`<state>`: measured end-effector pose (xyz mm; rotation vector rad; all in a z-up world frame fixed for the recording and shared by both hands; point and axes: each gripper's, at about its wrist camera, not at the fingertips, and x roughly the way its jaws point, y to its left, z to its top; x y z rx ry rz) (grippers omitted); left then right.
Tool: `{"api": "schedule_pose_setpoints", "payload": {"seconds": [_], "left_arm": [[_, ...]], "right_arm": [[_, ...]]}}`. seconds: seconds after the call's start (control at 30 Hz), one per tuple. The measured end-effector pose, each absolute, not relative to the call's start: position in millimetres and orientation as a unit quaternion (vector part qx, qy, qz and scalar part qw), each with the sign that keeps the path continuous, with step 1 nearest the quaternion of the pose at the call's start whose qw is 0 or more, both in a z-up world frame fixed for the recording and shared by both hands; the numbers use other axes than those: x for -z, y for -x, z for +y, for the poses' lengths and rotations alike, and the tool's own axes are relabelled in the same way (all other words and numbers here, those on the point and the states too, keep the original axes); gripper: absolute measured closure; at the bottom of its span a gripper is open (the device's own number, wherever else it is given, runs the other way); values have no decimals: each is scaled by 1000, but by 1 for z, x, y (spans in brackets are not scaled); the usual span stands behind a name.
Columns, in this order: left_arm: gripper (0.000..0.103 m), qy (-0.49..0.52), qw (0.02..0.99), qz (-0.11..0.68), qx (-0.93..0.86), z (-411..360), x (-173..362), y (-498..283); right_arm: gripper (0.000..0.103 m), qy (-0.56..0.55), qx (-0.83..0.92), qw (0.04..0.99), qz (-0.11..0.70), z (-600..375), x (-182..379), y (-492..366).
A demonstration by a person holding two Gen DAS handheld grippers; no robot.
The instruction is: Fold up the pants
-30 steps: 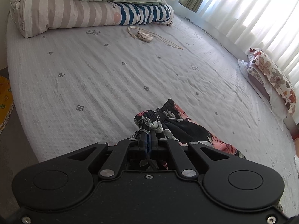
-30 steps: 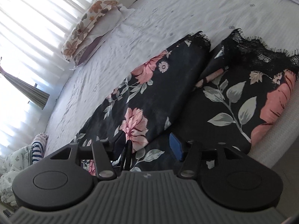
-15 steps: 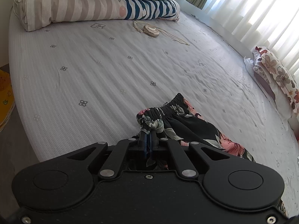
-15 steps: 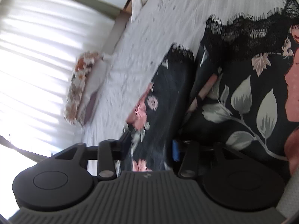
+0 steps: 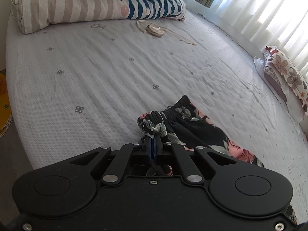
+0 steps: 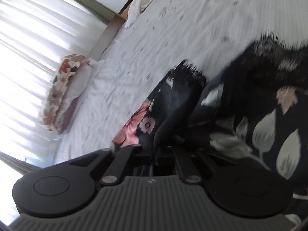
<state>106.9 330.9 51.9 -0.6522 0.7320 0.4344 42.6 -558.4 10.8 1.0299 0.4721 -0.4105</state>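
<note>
My left tongs (image 5: 153, 141) are pinched tight on the gathered elastic waistband of the floral pants (image 5: 194, 132), which trail off to the right across the bed (image 5: 96, 80). My right tongs (image 6: 154, 150) are clamped on a fold of one dark pant leg (image 6: 179, 104) (this view is blurred), with the lace hems (image 6: 269, 46) lying beyond. Farther up the bed lies a corded beige controller (image 5: 155, 30), then the striped folded bedding (image 5: 77, 7). A floral pillow (image 5: 286, 77) rests by the curtains (image 5: 269, 5).
</note>
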Motion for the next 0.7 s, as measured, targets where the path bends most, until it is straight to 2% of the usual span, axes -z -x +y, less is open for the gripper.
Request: {"api": "schedule_pose_setpoints", "payload": {"seconds": [0.2,0.4,0.53,0.7], "left_arm": [[101,326,871,325,-172,333,-78,-94],[101,300,889,316,-144,327,-98,-69],[101,283,884,336,-157,323,-83,-58],[101,265,867,374,-197,323,-44,-55]], "right_arm": [[100,-416,219,864,181,-558,-52,1],[100,-378,246,876,171,-562,-67,59],[100,-338,265,881,199,-560,-57,75],[100,-357,286,859,230,-567,-28,89]]}}
